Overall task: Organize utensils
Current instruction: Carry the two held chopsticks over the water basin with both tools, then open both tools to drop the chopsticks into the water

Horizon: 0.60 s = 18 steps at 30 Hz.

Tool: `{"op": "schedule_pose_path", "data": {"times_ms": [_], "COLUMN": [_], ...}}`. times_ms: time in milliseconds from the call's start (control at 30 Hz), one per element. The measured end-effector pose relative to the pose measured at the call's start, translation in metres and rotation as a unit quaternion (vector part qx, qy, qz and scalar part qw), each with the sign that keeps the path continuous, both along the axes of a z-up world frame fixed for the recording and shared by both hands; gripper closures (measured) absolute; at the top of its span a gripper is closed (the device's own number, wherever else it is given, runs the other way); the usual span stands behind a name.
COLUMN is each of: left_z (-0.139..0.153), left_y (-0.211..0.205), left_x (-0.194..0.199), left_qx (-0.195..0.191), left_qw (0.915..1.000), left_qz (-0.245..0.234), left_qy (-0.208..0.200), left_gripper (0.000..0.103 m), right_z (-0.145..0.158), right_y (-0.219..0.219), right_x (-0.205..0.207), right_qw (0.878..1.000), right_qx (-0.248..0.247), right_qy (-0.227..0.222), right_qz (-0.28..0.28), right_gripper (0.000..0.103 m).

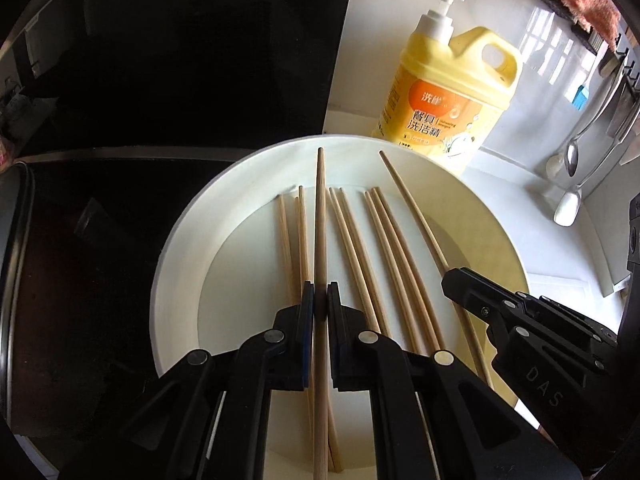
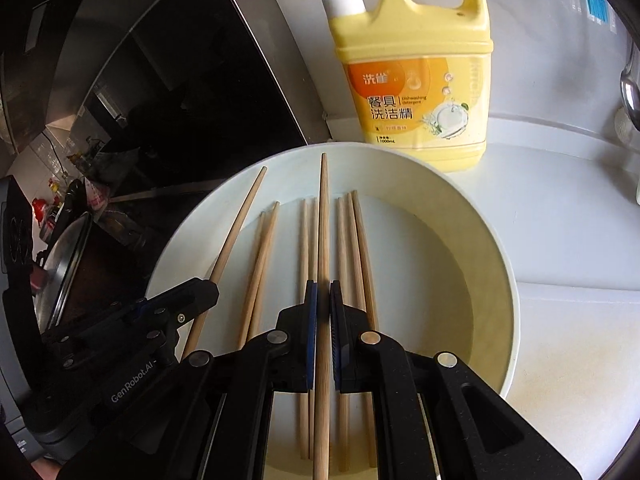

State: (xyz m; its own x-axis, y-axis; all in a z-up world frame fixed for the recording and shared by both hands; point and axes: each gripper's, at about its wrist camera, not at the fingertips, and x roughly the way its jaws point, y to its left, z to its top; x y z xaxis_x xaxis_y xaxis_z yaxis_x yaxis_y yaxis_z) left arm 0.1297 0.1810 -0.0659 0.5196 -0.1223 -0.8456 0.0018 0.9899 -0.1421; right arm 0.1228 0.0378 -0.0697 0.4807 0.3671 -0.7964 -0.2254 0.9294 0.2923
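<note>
A round white basin (image 1: 180,248) (image 2: 496,248) holds several wooden chopsticks (image 1: 356,248) (image 2: 352,248) lying lengthwise on its floor. My left gripper (image 1: 320,300) is shut on one chopstick (image 1: 320,208), held above the others and pointing away. My right gripper (image 2: 323,300) is shut on another chopstick (image 2: 323,216), likewise above the basin. The right gripper shows in the left wrist view (image 1: 460,284) with its chopstick (image 1: 408,200). The left gripper shows in the right wrist view (image 2: 200,292) with its chopstick (image 2: 240,224).
A yellow dish-soap pump bottle (image 1: 452,80) (image 2: 416,72) stands on the white counter (image 2: 560,208) just behind the basin. A black glossy stove panel (image 1: 160,60) (image 2: 180,80) is at the left. Spoons (image 1: 572,156) and tools hang at the far right.
</note>
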Motion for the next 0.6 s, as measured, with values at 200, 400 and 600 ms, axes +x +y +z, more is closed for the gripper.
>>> {"op": "schedule_pose_path", "data": {"times_ms": [200,400,600], "left_z": [-0.018,-0.028,-0.039], "left_y": [-0.001,0.003,0.002], "left_x": [0.009,0.013,0.017], "left_qx": [0.003,0.003,0.007], "left_qw": [0.9997,0.999,0.9979], "left_qz": [0.005,0.015,0.022], "left_qy": [0.024,0.042,0.061], "left_gripper": [0.096,0.096,0.095], "right_z": [-0.016,-0.027,-0.031], "right_y": [0.005,0.004,0.005], "right_x": [0.008,0.016,0.019], "right_qw": [0.999,0.998,0.997], "right_qx": [-0.015,-0.024,-0.028], "right_qy": [0.034,0.061,0.072], "right_qz": [0.01,0.019,0.027], "right_gripper": [0.097,0.097,0.097]}}
